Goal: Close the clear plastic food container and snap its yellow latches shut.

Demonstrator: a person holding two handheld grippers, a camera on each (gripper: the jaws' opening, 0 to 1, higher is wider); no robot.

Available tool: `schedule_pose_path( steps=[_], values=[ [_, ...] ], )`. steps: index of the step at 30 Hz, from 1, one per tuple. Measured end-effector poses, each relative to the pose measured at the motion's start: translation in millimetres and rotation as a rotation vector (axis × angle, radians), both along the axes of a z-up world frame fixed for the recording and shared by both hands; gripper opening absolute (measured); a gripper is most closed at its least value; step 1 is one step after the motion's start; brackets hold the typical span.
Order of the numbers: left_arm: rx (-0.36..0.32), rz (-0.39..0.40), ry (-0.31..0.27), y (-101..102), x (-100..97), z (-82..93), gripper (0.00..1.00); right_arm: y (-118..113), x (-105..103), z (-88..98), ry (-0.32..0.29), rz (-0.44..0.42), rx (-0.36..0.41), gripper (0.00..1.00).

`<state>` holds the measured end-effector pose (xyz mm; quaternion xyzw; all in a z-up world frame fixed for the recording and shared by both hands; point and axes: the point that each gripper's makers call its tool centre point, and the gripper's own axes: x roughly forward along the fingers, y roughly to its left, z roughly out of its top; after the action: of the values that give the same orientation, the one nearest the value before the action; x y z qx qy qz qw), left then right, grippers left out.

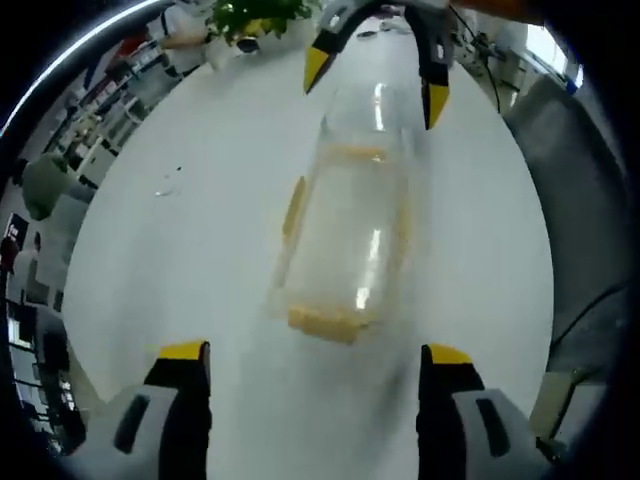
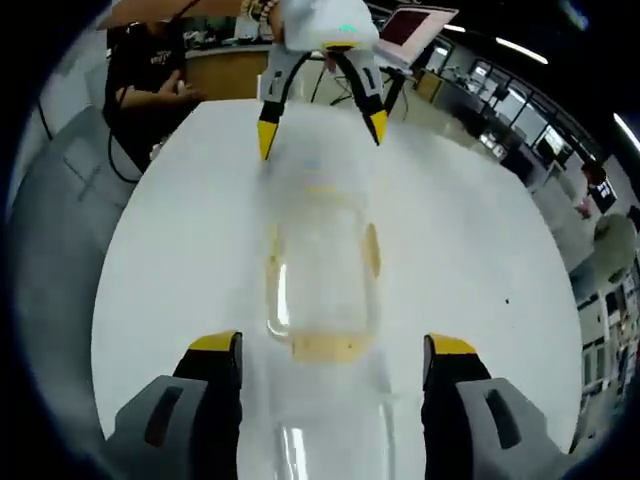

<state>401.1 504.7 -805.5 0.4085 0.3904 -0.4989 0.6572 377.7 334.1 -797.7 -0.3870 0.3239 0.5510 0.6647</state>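
The clear plastic container [image 1: 345, 250] lies lengthwise on the white table [image 1: 200, 250], blurred, with yellow latches [image 1: 322, 322] at its near end and along its sides. My left gripper [image 1: 315, 355] stands open just short of it. The right gripper [image 1: 375, 85] is open at the far end. In the right gripper view the container [image 2: 320, 270] has a yellow latch [image 2: 320, 347] facing me. A clear flat piece [image 2: 335, 430], apparently the lid, lies between the open jaws of my right gripper [image 2: 330, 348]. The left gripper [image 2: 322, 130] is open beyond the far end.
A person in dark clothes [image 2: 150, 70] stands past the table's far edge, next to a pink laptop [image 2: 415, 25]. A green plant [image 1: 250, 15] stands at the table's other end. A small clear scrap [image 1: 170, 185] lies left of the container. Grey floor surrounds the round table.
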Motion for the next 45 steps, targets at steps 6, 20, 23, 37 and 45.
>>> schedule_pose_path(
  steps=[6, 20, 23, 37, 45],
  values=[
    [0.015, -0.063, 0.051, -10, 2.1, -18.4, 0.72, 2, 4, -20.7, 0.064, 0.034, -0.043, 0.65],
    [0.021, -0.113, 0.159, -10, -8.7, -39.2, 0.48, 3, 6, -50.8, 0.145, 0.064, -0.128, 0.51],
    [0.023, -0.12, 0.158, -14, -10.7, -42.7, 0.47, 3, 5, -53.5, 0.154, 0.059, -0.134, 0.5],
    [0.051, -0.165, 0.127, -10, -13.9, -42.1, 0.42, 5, 3, -54.2, 0.166, 0.022, -0.168, 0.37],
    [0.075, -0.163, 0.13, -9, -13.5, -42.3, 0.43, 7, 2, -54.2, 0.169, 0.04, -0.255, 0.39]
  ],
)
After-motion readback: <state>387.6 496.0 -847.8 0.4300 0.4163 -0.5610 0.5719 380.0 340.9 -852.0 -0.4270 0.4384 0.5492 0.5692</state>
